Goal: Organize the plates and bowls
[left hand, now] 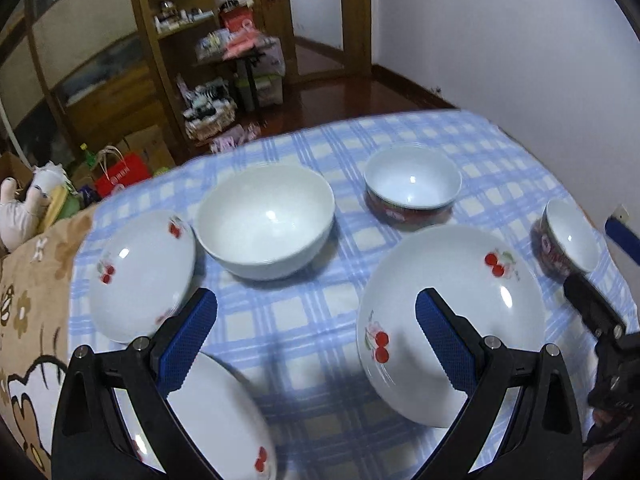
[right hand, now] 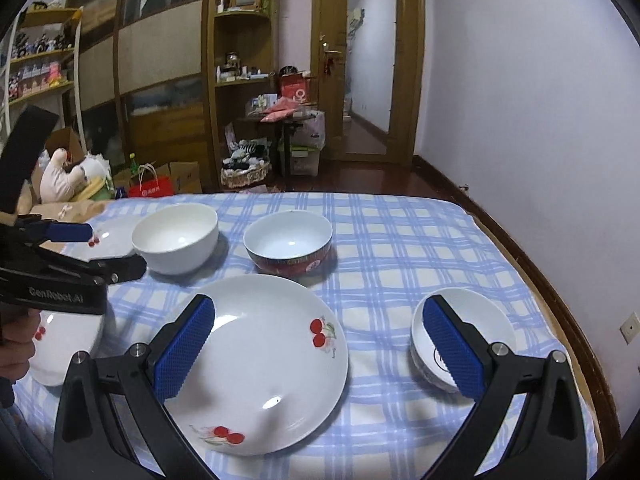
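On the blue-checked tablecloth [right hand: 400, 240] stand a plain white bowl [left hand: 266, 220], a red-sided bowl [left hand: 412, 184] and a small patterned bowl [right hand: 468, 320] at the right. A large cherry-print plate [right hand: 260, 360] lies in the middle. Two smaller cherry plates lie at the left, one farther [left hand: 140, 276] and one nearer [left hand: 224, 420]. My left gripper [left hand: 316, 340] hangs open above the cloth between the nearer left plate and the large plate. My right gripper [right hand: 320, 348] is open too, with its left pad over the large plate and its right pad in front of the small bowl.
A brown cartoon-print blanket [left hand: 32, 320] adjoins the cloth on the left. The white wall [right hand: 540, 140] runs close along the right edge. Beyond the far edge are the wooden floor, shelves, a red bag [right hand: 152, 188] and a wicker basket [right hand: 246, 174].
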`<state>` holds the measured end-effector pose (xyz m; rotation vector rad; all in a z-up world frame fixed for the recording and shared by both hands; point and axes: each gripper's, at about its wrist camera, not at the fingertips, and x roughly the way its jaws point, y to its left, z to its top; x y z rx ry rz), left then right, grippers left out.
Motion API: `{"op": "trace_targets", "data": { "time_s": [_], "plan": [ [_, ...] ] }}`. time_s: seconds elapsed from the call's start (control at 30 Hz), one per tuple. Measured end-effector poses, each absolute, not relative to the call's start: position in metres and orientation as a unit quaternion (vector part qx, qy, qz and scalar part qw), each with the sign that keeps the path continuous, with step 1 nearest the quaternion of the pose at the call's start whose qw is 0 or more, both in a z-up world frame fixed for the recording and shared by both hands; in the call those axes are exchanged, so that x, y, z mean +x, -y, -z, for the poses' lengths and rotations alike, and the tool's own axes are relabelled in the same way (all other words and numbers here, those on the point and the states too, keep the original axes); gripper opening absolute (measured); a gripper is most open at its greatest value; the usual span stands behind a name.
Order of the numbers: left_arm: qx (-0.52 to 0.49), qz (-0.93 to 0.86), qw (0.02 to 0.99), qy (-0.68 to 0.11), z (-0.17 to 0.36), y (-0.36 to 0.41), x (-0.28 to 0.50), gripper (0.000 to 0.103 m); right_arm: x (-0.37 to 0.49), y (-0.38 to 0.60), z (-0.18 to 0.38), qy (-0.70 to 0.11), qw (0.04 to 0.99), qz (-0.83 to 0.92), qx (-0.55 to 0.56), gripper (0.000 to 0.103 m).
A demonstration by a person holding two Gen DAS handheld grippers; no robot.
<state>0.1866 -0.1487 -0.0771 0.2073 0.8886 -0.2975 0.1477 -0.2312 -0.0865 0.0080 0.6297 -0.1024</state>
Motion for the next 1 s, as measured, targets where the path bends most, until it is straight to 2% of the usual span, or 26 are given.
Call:
{"op": "trace_targets", "data": {
  "time_s": [0.43,0.63,0.67,0.73,0.83,0.87,0.93,1.0],
  "plan": [
    [0.106,0.157,0.858,-0.477,0.127,0.156,0.195,0.098,0.169,0.241,0.127,-0.358,0.932,0.06,0.007,0.103],
    [0.104,0.164,0.852,-0.487,0.136,0.157,0.195,0.097,0.176,0.249,0.144,-0.392,0.918,0.054,0.034,0.082],
    [0.103,0.164,0.851,-0.488,0.136,0.157,0.195,0.092,0.176,0.249,0.146,-0.394,0.917,0.052,0.034,0.08],
    [0.097,0.162,0.846,-0.499,0.139,0.156,0.195,0.091,0.176,0.249,0.15,-0.396,0.916,0.048,0.031,0.059],
    [0.088,0.17,0.839,-0.51,0.142,0.155,0.195,0.079,0.179,0.251,0.157,-0.415,0.908,0.039,0.047,0.047],
    [0.09,0.169,0.838,-0.511,0.144,0.157,0.195,0.072,0.18,0.251,0.159,-0.418,0.906,0.038,0.049,0.043],
    [0.091,0.17,0.835,-0.515,0.148,0.157,0.196,0.056,0.182,0.252,0.164,-0.431,0.9,0.04,0.049,0.025],
    [0.07,0.183,0.829,-0.523,0.15,0.154,0.196,0.036,0.182,0.256,0.165,-0.433,0.898,0.04,0.064,0.018]
  ]
}}
